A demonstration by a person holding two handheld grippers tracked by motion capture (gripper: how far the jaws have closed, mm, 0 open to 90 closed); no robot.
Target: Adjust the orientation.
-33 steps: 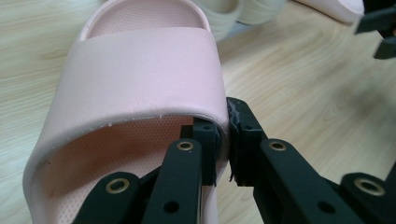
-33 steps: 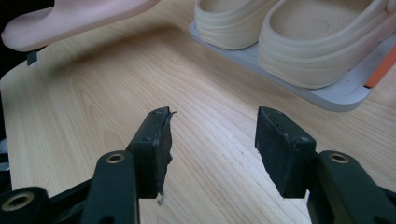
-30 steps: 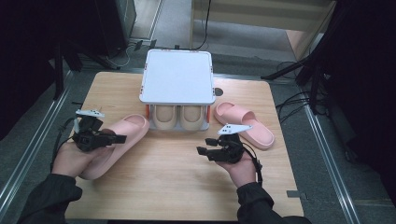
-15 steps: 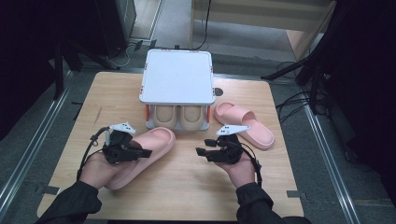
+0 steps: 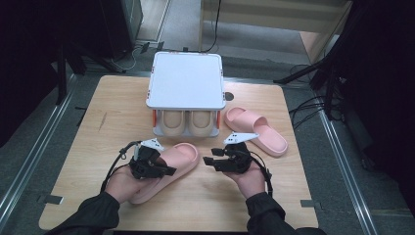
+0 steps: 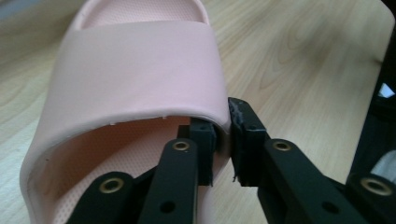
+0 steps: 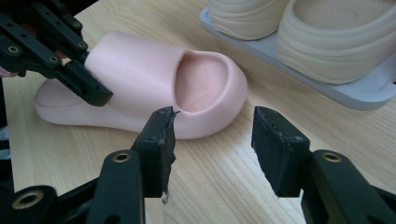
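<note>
The left gripper [image 5: 169, 169] had slid the pink slipper [image 5: 171, 164] toward frame centre, fingers loosening yet still pinching its strap; the right gripper [image 5: 209, 161] waited beside it, open and empty.

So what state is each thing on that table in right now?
Left gripper: pinching the strap edge of the near pink slipper.
Right gripper: open, empty.
Far pink slipper: flat on the table.
Beige slippers: inside the rack.
</note>
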